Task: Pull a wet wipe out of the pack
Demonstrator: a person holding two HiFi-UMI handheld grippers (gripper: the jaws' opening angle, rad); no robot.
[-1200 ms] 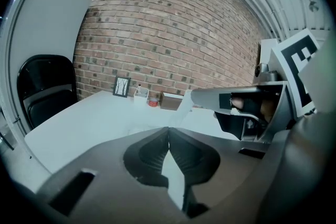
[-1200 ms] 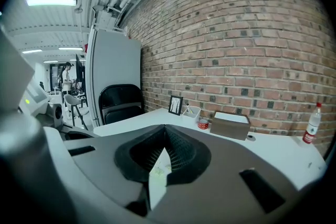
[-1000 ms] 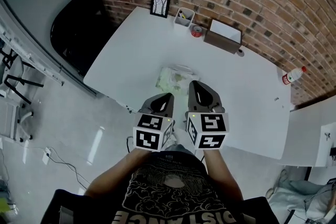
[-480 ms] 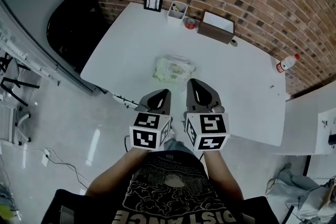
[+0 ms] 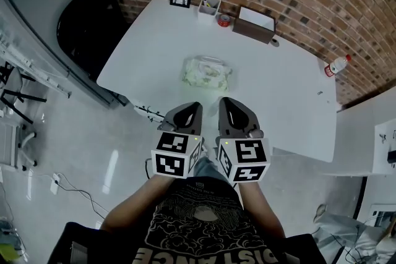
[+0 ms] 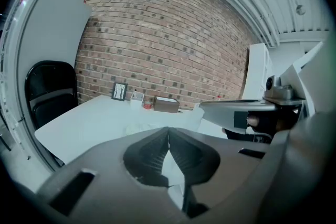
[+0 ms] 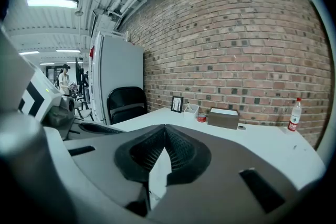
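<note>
The wipe pack [image 5: 206, 72] lies apart, ahead of the left tongs [image 5: 190, 109] and right tongs [image 5: 228, 103], both closed on nothing.

The right gripper [image 5: 226, 102] and left gripper [image 5: 195, 107] are drawing back together toward the near edge of the table [image 5: 278, 102]. The right gripper, a second ago just beside the wet wipe pack [image 5: 207, 71], is now well apart from it. In the head view, the table is sliding upward.
</note>
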